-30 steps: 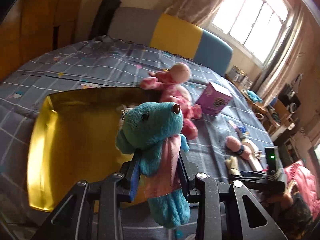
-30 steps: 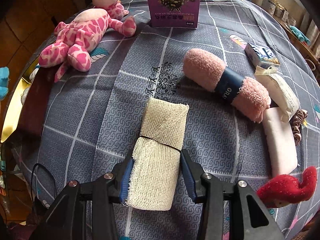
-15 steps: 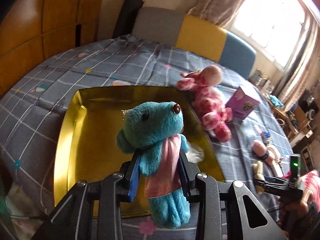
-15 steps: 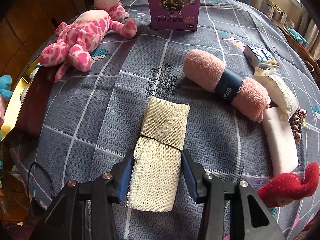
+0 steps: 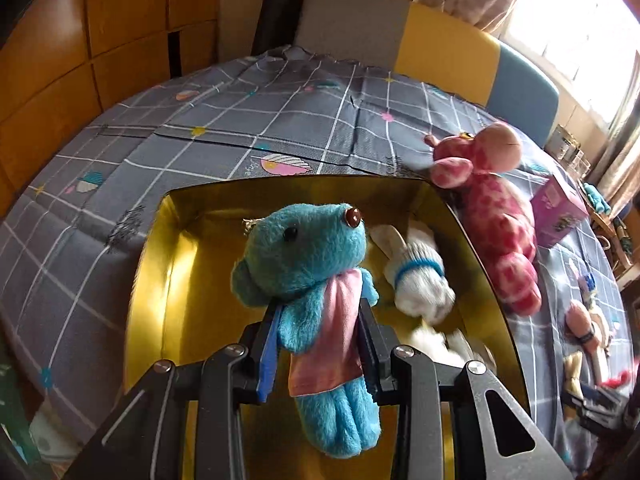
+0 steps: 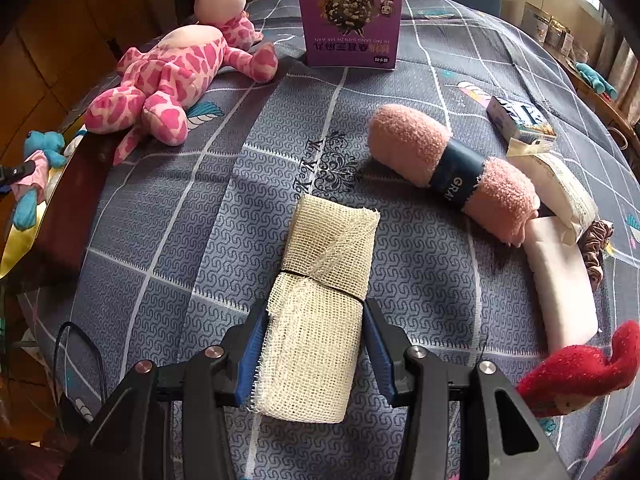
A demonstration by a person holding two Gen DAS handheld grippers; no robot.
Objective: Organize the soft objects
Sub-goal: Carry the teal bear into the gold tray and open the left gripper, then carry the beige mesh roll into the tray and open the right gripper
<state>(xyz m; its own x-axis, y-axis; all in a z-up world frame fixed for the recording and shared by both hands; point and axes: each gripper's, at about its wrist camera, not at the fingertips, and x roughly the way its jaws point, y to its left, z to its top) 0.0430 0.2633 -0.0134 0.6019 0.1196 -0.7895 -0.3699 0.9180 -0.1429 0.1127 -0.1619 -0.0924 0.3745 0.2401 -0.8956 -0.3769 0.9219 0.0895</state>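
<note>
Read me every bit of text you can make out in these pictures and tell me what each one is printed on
"HE TAO SANG SHEN ZHI MA WAN": purple box, seen upside down; the large characters above it are not legible.
"GRA": dark band around the pink rolled towel; the rest wraps out of sight.
"Ve Yo Ve", roughly: ornate print on the grey bedspread; uncertain.
Small blue and white carton and white packet: print too small to read.

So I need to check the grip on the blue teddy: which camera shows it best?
The left wrist view: the blue teddy fills the centre, clamped in the left gripper above the gold tray. The right wrist view catches it only small at the left edge.
</note>
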